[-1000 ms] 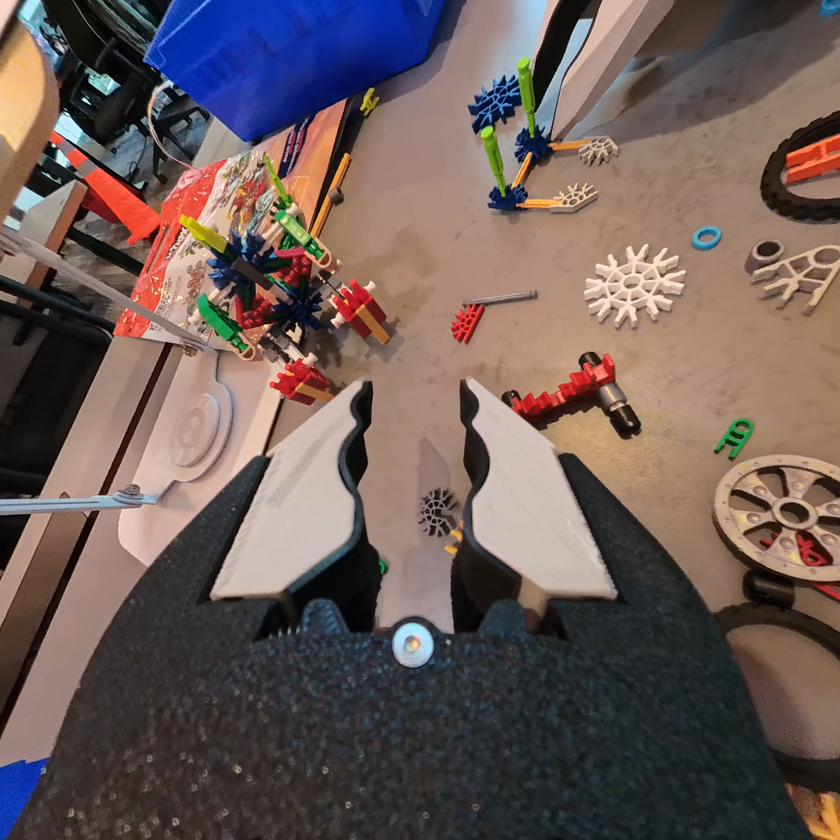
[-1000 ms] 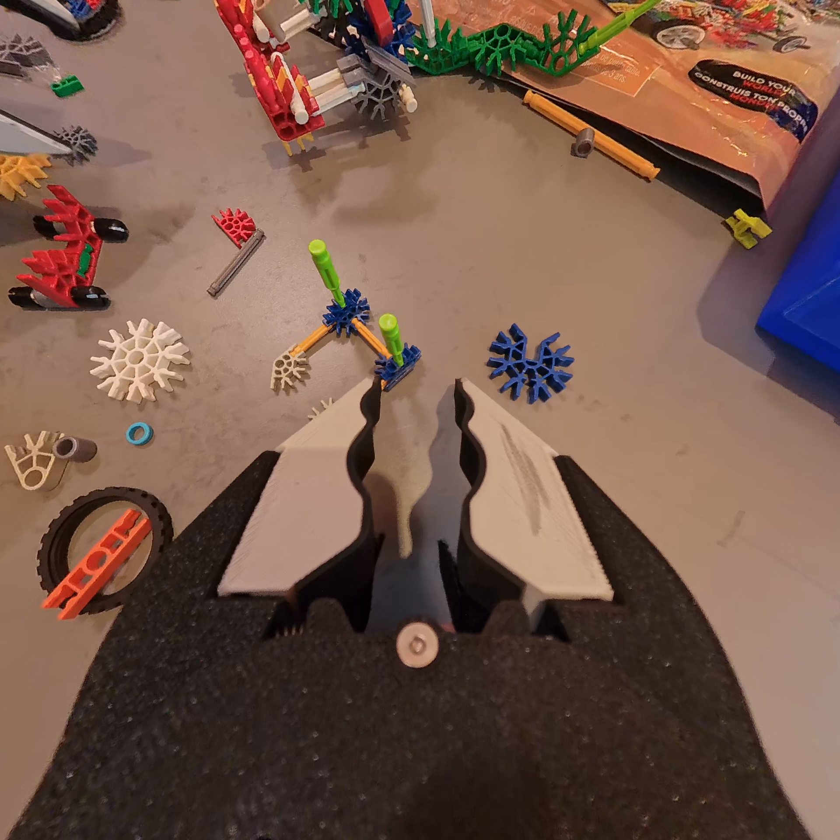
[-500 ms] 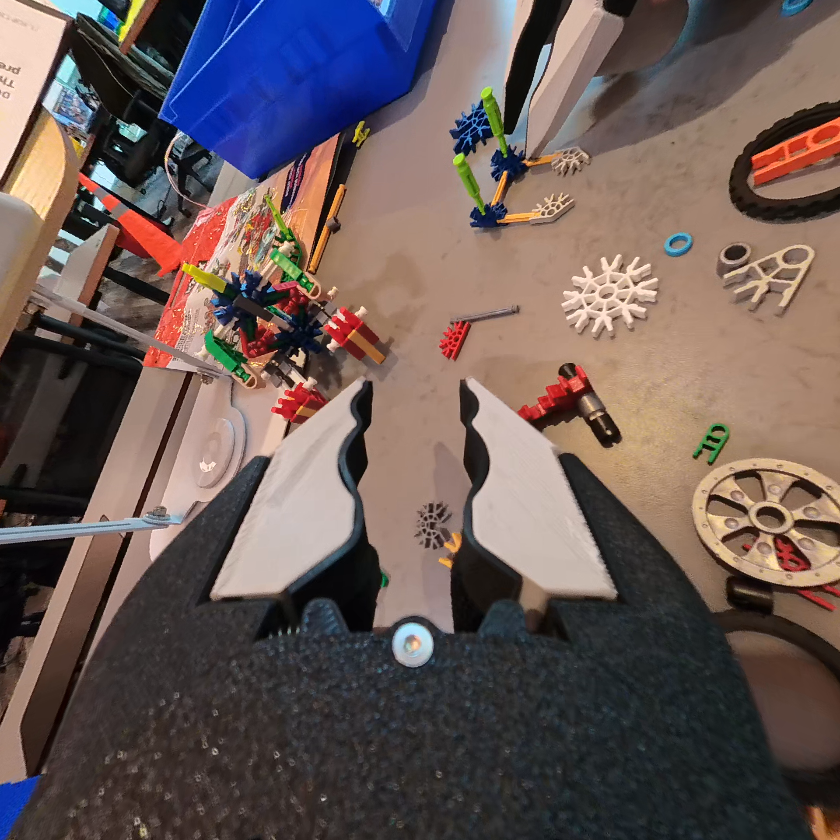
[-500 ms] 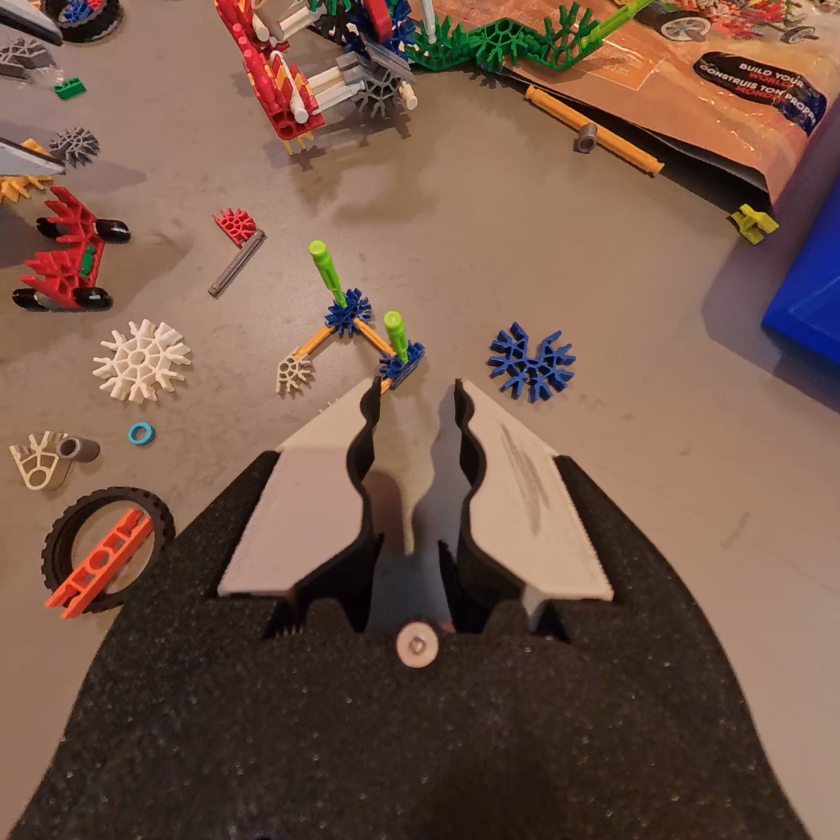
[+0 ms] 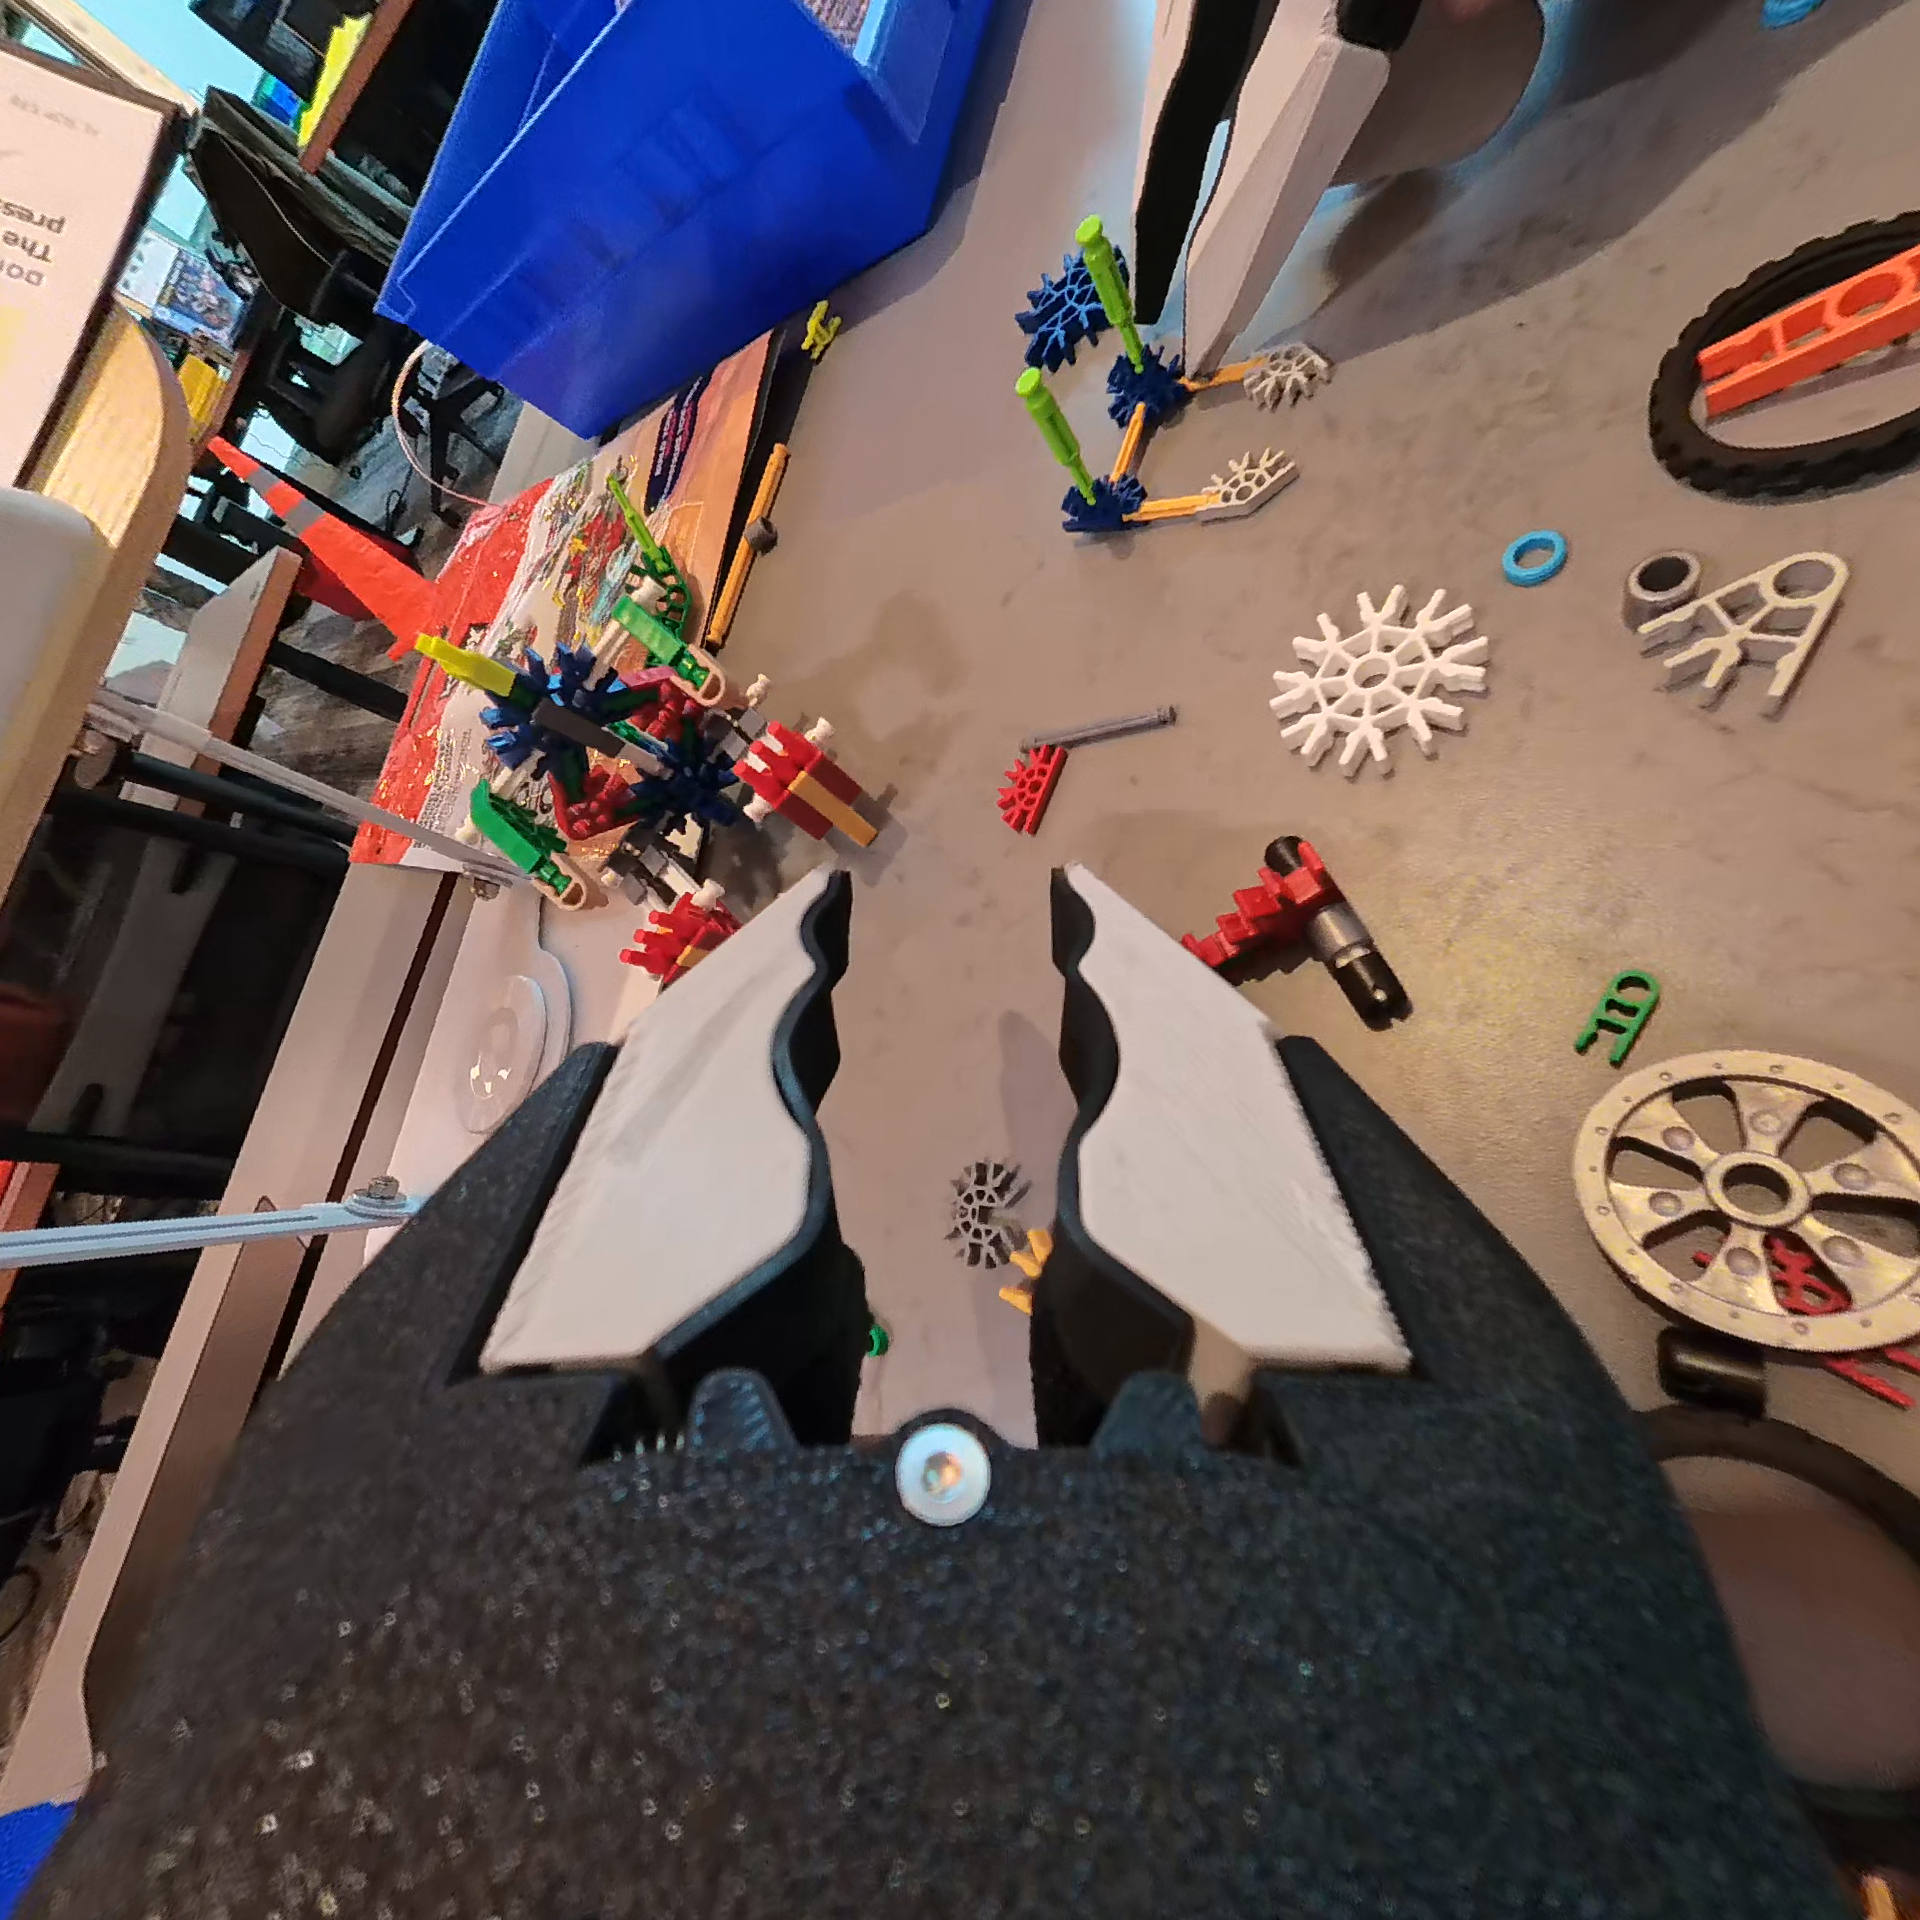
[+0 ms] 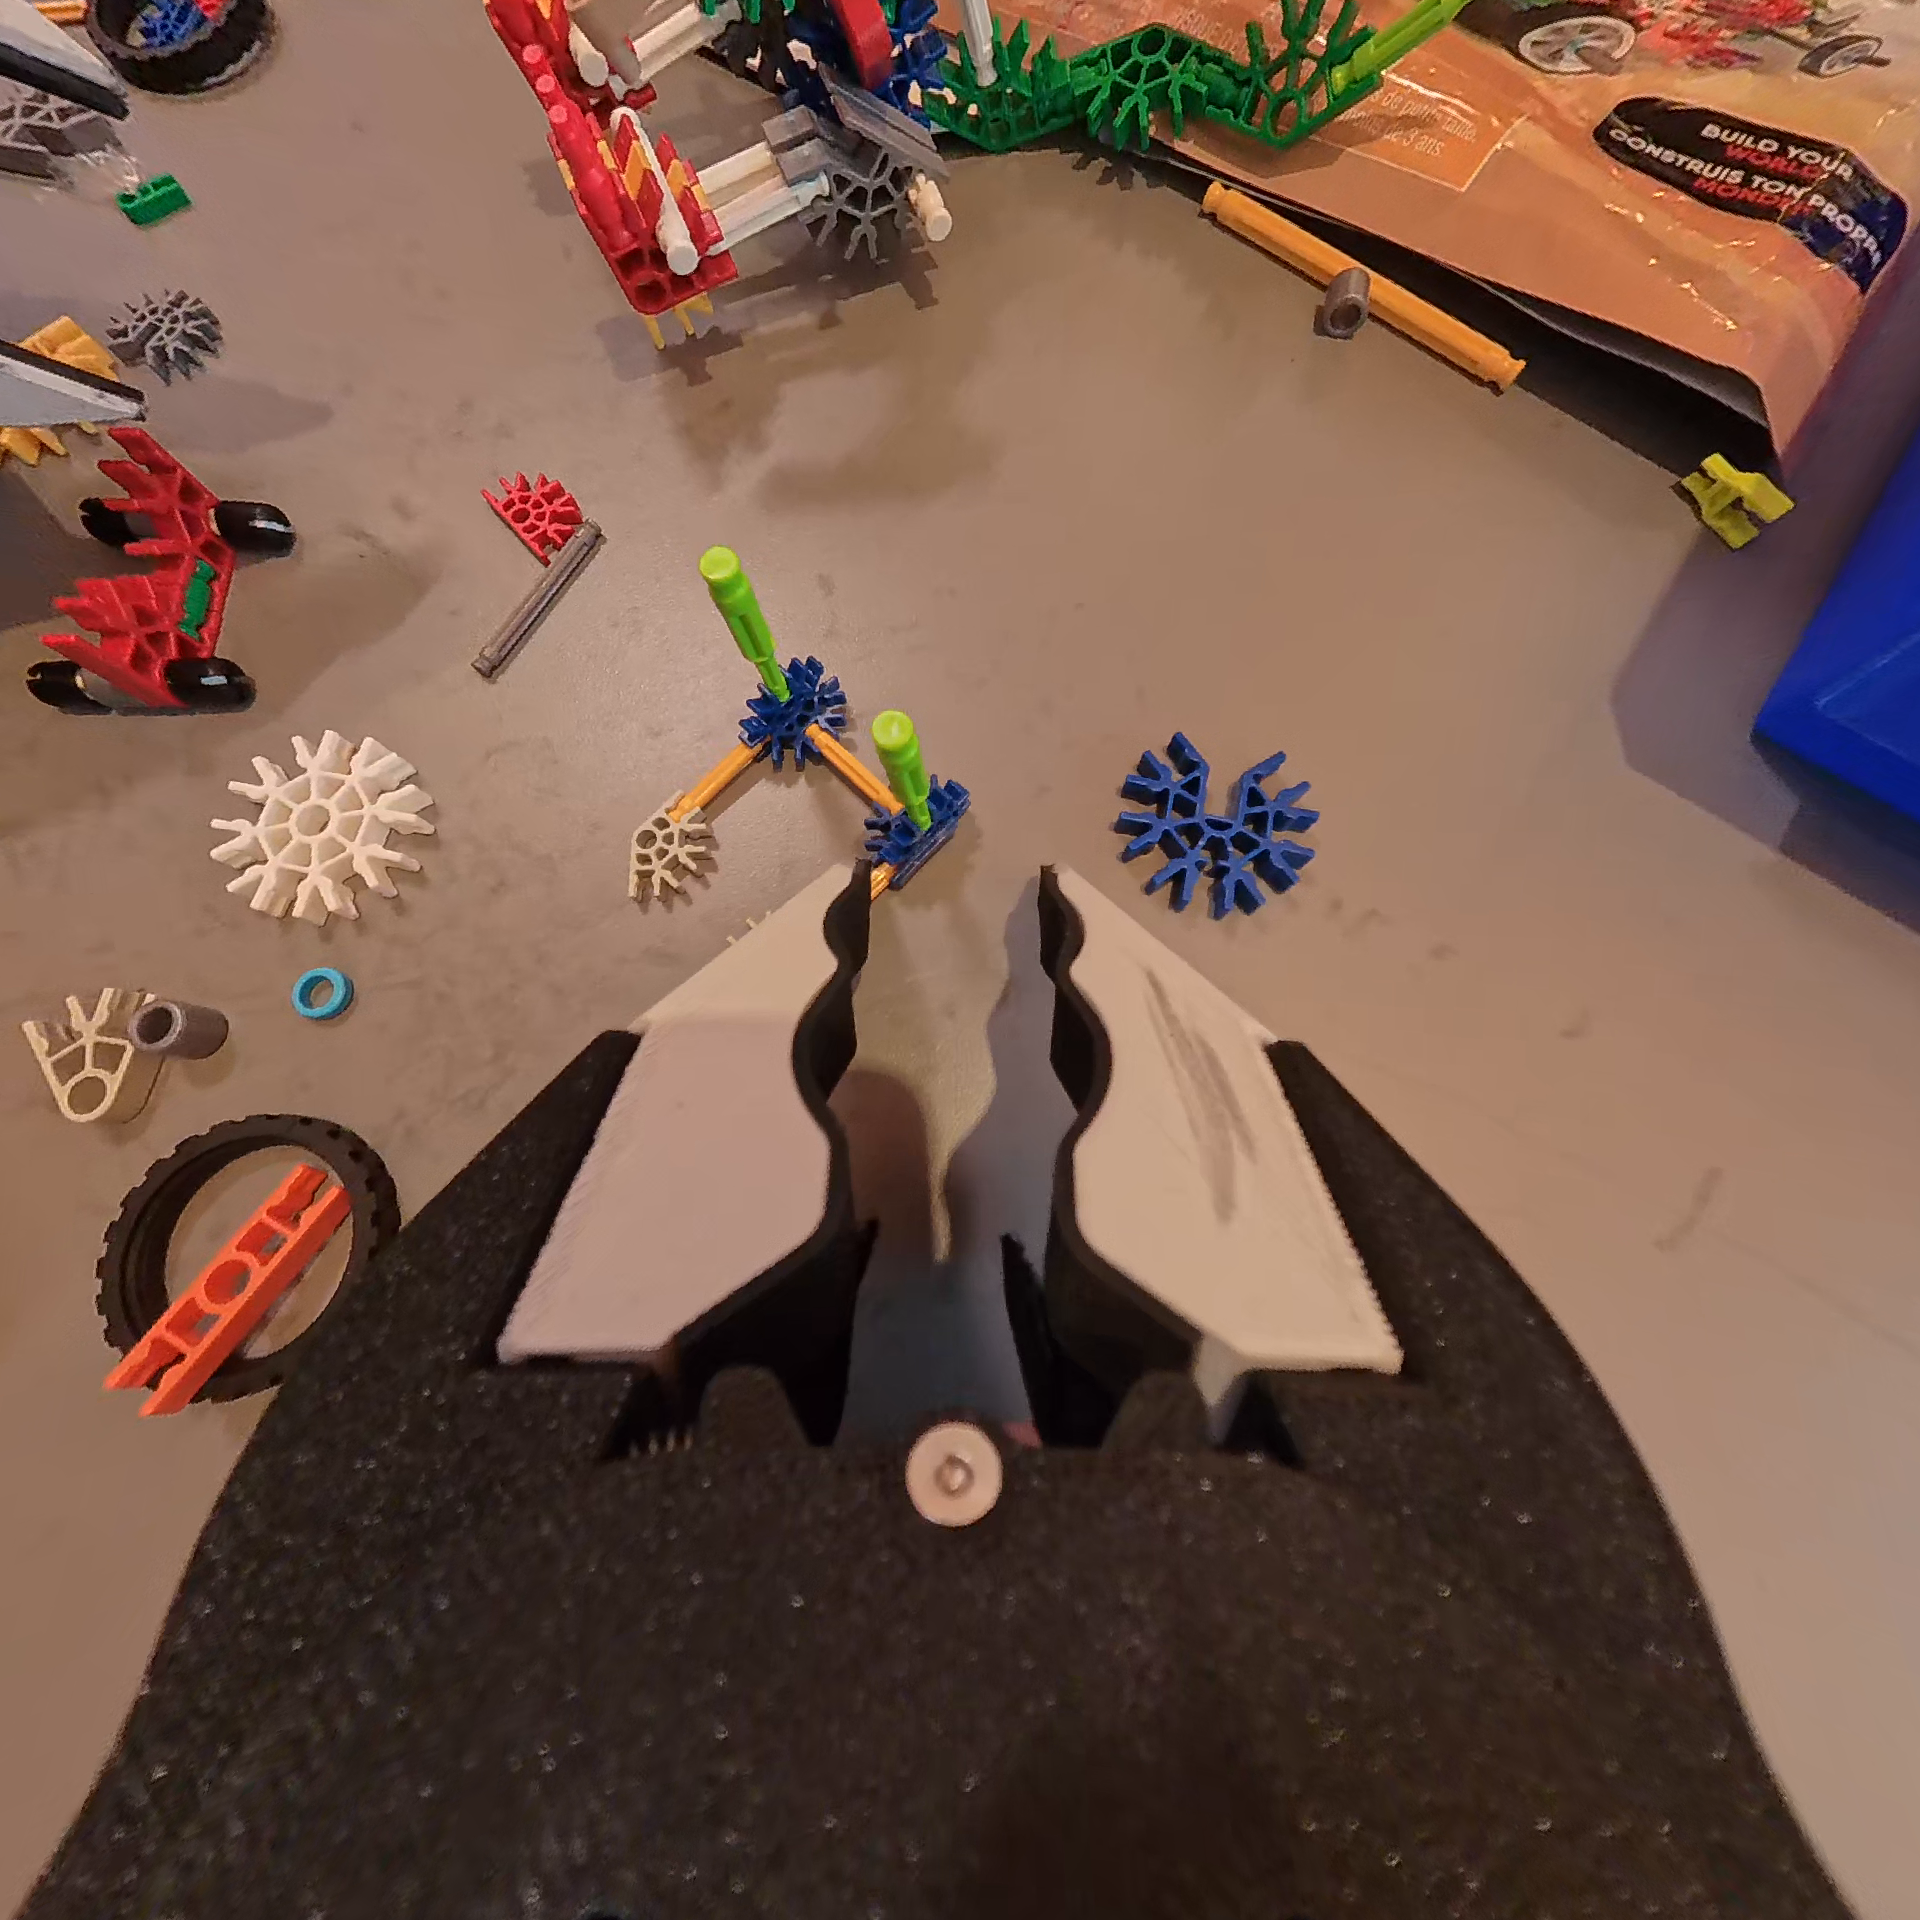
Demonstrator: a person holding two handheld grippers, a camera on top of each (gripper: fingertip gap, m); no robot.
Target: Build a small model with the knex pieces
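My right gripper (image 6: pixel 948 878) is open and empty, just above the grey table. Its left fingertip is right next to a small build of two blue connectors, orange rods and two upright green rods (image 6: pixel 800 717). A loose blue snowflake connector (image 6: pixel 1216 826) lies just right of the tips. The same build shows in the left wrist view (image 5: pixel 1117 426) with the right gripper's fingers (image 5: pixel 1262 177) over it. My left gripper (image 5: pixel 948 888) is open and empty above the table. A grey connector (image 5: pixel 982 1210) lies between its fingers, a red piece with black ends (image 5: pixel 1294 925) to the right.
A big multicoloured assembly (image 5: pixel 623 758) sits on a printed sheet (image 6: pixel 1558 156) near the table's edge. A blue bin (image 5: pixel 665 187) stands behind. White snowflake (image 5: pixel 1377 675), black tyre with orange piece (image 5: pixel 1808 364), silver wheel (image 5: pixel 1756 1184), red connector with grey rod (image 6: pixel 540 551) lie scattered. The left gripper's tips are roughly 15 cm from the right gripper's.
My left gripper has pulled back and tilted, so the table pieces look farther off and more of the bin shows. My right gripper has barely moved. Both stay open.
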